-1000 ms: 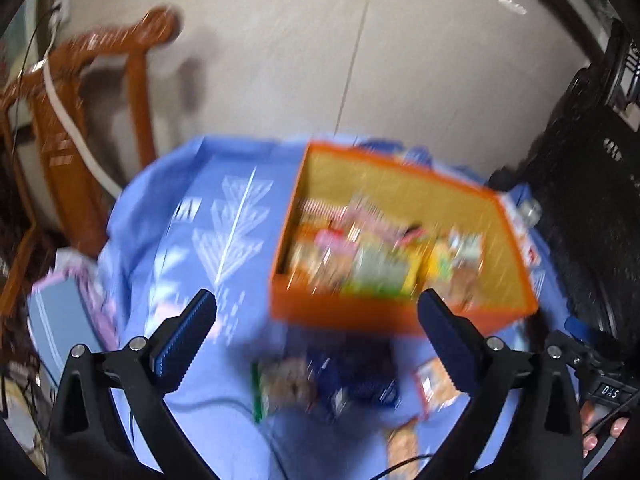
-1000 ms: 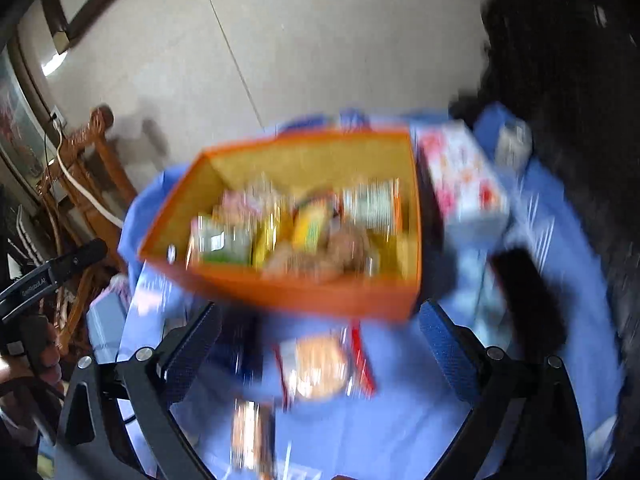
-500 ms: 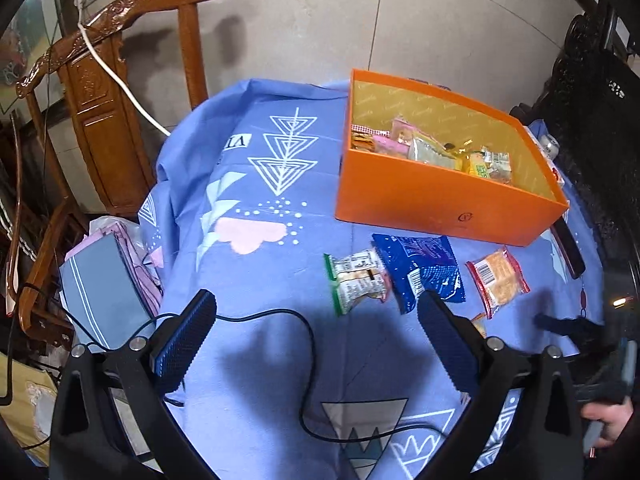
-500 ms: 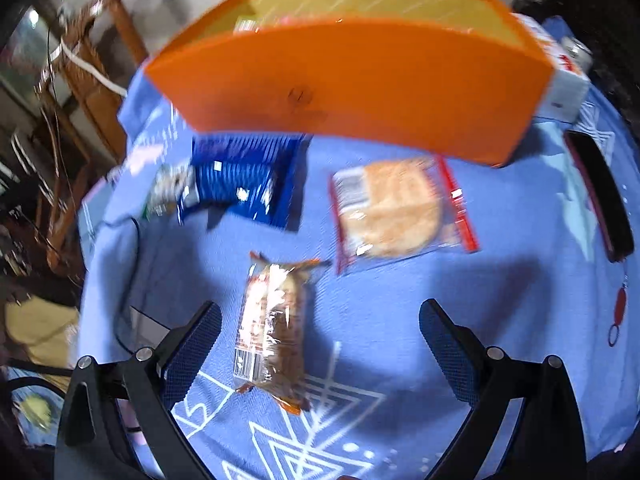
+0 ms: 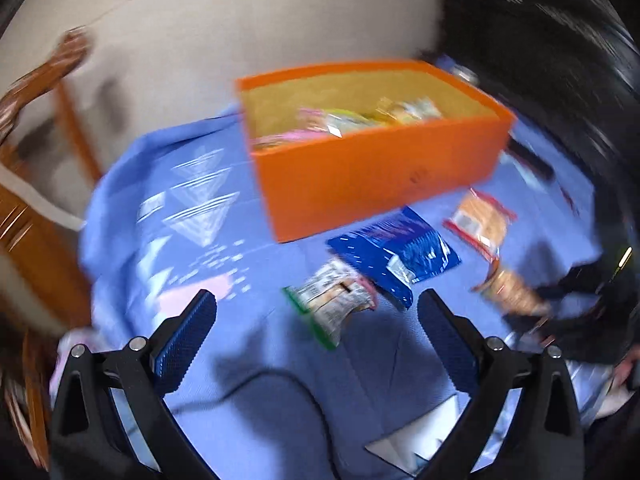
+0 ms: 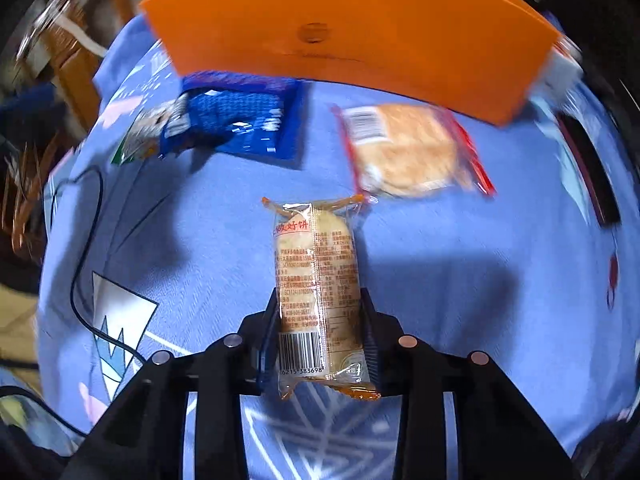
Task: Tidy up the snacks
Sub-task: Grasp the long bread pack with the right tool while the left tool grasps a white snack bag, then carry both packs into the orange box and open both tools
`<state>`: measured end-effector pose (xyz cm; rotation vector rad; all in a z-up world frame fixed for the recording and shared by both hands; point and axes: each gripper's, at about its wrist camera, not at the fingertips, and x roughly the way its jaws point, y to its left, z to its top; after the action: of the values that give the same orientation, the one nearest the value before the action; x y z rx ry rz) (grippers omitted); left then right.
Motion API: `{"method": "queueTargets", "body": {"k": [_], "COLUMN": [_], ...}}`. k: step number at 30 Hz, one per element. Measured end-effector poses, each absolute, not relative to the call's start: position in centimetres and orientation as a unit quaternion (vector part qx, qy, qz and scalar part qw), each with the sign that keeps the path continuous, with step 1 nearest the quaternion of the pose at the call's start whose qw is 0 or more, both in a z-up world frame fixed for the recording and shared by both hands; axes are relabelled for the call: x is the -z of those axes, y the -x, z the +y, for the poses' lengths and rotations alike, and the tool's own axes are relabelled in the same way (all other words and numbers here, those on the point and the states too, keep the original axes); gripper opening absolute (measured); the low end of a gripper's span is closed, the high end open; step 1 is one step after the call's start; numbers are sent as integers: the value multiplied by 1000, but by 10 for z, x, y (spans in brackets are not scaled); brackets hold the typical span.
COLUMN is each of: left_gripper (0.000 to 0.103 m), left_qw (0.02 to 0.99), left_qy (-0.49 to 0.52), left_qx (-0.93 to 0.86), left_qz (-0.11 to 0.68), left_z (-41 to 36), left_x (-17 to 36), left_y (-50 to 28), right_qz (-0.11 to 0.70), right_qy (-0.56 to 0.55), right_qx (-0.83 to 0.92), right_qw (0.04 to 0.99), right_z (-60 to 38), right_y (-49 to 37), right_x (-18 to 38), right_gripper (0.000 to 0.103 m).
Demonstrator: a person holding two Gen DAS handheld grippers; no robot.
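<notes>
The right gripper [image 6: 320, 320] has just been closing and now clamps the long biscuit packet [image 6: 316, 264] at lower centre of its view, the packet's long axis running straight up the frame toward the orange box [image 6: 340, 28] along the top edge. The left gripper [image 5: 316, 316] hangs with jaws wide apart and empty, the green-edged snack packet [image 5: 332, 300] lying on the blue cloth [image 5: 248, 360] between them, so that hand is nearer it.

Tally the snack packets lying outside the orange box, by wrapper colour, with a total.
Clear orange-edged biscuit packet, clamped in the right gripper: 1
Red-edged round cracker packet: 1
Blue foil packet: 1
Green-edged white packet: 1
Total: 4
</notes>
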<state>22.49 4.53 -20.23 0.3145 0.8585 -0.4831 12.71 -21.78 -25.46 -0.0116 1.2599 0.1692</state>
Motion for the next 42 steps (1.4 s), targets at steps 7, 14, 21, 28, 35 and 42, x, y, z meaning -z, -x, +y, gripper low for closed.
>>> {"method": "queueTargets", "body": {"k": [7, 14, 21, 28, 35, 42], "left_gripper": [99, 99, 93, 47, 47, 46], "left_qw": [828, 799, 793, 798, 804, 820], "left_qy": [-197, -220, -226, -218, -209, -156], "left_qx": [311, 365, 380, 397, 384, 362], "left_qz": [424, 425, 419, 399, 403, 415], "left_z": [40, 37, 32, 33, 40, 67], "left_x": [257, 280, 293, 289, 283, 264], "left_y": [-263, -281, -286, -278, -261, -244], "right_qz": [600, 608, 611, 610, 598, 576], "right_qy": [-44, -68, -70, -63, -62, -73], "right_qx": [-33, -2, 19, 30, 31, 29], "right_qw": [798, 791, 788, 789, 798, 813], "right_z": [-246, -245, -233, -229, -228, -230], "right_y": [-99, -88, -92, -95, -92, -90], "right_x": [246, 247, 247, 244, 236, 222], "right_gripper": [36, 37, 37, 37, 36, 36]}}
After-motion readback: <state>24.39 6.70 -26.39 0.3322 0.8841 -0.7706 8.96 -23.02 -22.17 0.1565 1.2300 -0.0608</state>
